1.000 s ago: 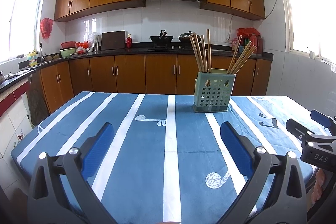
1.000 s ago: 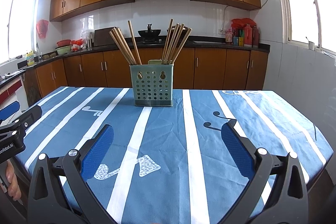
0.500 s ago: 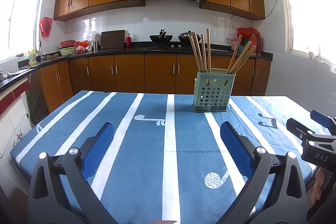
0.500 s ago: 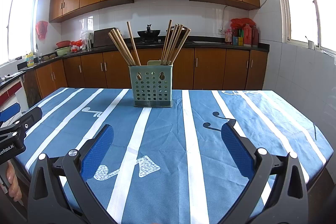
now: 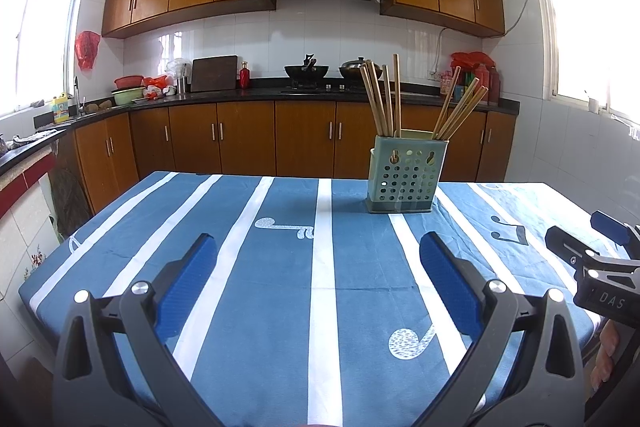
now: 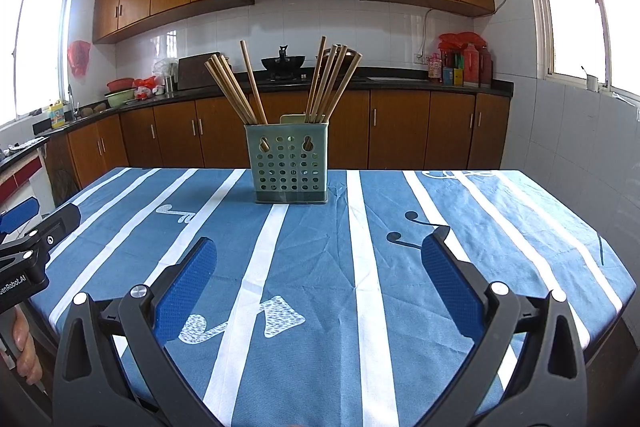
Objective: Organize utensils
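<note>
A pale green perforated utensil holder (image 5: 405, 175) (image 6: 289, 163) stands upright at the far side of the table (image 5: 280, 267) (image 6: 460, 227), which wears a blue cloth with white stripes. Several wooden chopsticks (image 5: 382, 99) (image 6: 236, 89) lean out of its two compartments, one bunch left, one bunch right (image 5: 460, 113) (image 6: 332, 83). My left gripper (image 5: 318, 263) is open near the table's front edge, with nothing between its blue pads. My right gripper (image 6: 319, 265) is open too, and holds nothing. Both are well short of the holder.
Wooden kitchen cabinets (image 5: 248, 143) and a dark counter with a stove and wok (image 5: 306, 70) run behind the table. The other gripper shows at each view's edge (image 5: 600, 267) (image 6: 28, 247), with a hand under it. Bright windows (image 6: 572, 7) flank the room.
Both grippers have drifted back slightly from the holder and stay open. Nothing on the table has moved.
</note>
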Tool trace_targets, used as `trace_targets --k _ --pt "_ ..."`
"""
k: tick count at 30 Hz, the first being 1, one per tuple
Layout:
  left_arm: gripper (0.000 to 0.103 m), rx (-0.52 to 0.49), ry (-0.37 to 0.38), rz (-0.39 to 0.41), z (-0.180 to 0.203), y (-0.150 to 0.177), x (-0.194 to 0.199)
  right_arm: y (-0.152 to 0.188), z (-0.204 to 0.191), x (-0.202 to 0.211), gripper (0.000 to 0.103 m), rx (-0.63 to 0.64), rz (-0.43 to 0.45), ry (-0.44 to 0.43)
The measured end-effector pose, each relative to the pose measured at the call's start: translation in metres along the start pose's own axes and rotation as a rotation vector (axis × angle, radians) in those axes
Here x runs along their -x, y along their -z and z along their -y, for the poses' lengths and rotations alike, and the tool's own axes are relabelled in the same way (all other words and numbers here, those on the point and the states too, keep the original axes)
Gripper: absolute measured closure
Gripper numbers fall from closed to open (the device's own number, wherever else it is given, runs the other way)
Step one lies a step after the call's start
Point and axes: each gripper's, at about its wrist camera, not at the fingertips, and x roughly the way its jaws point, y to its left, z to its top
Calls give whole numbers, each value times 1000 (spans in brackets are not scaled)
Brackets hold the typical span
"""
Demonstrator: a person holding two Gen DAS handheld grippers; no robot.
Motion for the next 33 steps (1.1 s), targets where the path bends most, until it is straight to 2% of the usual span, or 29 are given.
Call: trace_targets --k 33 --pt "4 -6 8 -8 3 3 -3 1 0 -1 2 -7 -5 1"
